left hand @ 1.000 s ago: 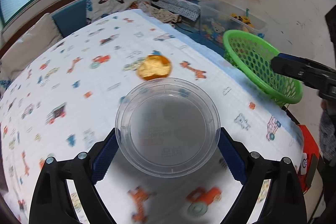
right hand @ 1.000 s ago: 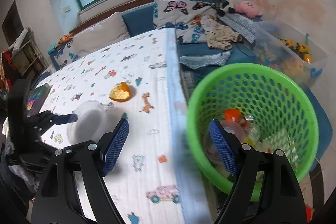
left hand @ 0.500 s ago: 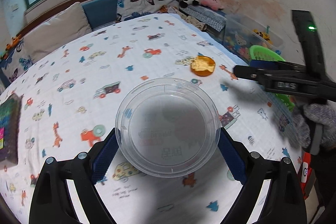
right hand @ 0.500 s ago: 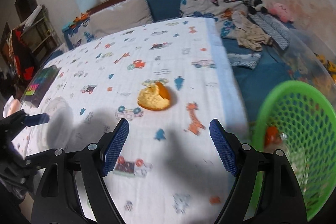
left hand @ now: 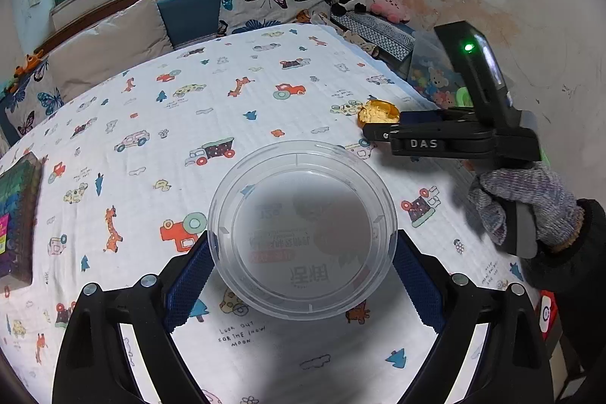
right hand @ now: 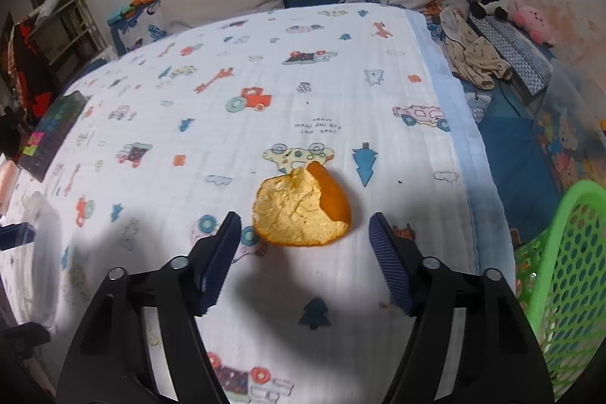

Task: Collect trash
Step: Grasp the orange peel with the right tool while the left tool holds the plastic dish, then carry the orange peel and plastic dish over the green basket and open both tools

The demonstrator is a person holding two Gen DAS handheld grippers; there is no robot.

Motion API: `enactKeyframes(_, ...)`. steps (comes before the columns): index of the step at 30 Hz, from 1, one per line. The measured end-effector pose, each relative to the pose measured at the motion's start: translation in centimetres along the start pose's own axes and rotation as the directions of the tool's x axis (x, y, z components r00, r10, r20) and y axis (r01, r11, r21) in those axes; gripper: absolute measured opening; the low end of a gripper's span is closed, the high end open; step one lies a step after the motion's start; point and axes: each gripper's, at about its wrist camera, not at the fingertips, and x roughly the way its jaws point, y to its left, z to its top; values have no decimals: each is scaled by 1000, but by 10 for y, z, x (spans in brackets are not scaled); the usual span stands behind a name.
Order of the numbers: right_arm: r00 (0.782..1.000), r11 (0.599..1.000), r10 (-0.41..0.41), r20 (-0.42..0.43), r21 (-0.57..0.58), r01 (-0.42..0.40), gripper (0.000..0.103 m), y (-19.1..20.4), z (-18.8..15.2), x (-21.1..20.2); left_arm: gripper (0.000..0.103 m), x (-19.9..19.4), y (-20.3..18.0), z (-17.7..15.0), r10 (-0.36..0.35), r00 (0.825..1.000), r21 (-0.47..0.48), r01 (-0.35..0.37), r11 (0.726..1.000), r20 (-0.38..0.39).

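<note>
We have the orange peel (right hand: 301,211) in our sights: it lies on the printed cloth (right hand: 265,93) of the desk, near the edge where the green basket (right hand: 560,275) stands just off to the side. Our right hand-held gripper (right hand: 305,252) hangs over it with the peel ahead of its blue pads (right hand: 223,252) and framed between them; the jaws are closing but do not yet touch the peel. Our left hand-held gripper (left hand: 303,275) pinches a clear plastic lid (left hand: 303,230) by its rim, held above the cloth. From that side we see the right one, in a gloved hand (left hand: 526,211), reaching in over the peel.

We judge the step in hand to be the pick-up of the peel. The next move calls for dropping the pads lower so they flank the peel rather than close above it, then squeezing gently, since it looks thin and curled, before carrying it across to the basket. The lid waits its turn.
</note>
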Motion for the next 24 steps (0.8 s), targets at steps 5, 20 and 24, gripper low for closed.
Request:
enactKeyframes(5, 1000, 1000, -20, 6, -13, 20, 62, 1, 0, 0, 88, 0, 0, 0, 2, 1000, -1, -2, 1000, -1)
enactKeyframes(20, 999, 999, -4, 51, 41, 2, 45, -11, -18, -38, 88, -2, -17, 5, -25, 1000, 21, 24, 999, 15)
enactKeyframes(24, 997, 998, -11, 70, 56, 7, 45, -18, -27, -56, 88, -2, -29, 8, -42, 999, 39, 41, 998, 17)
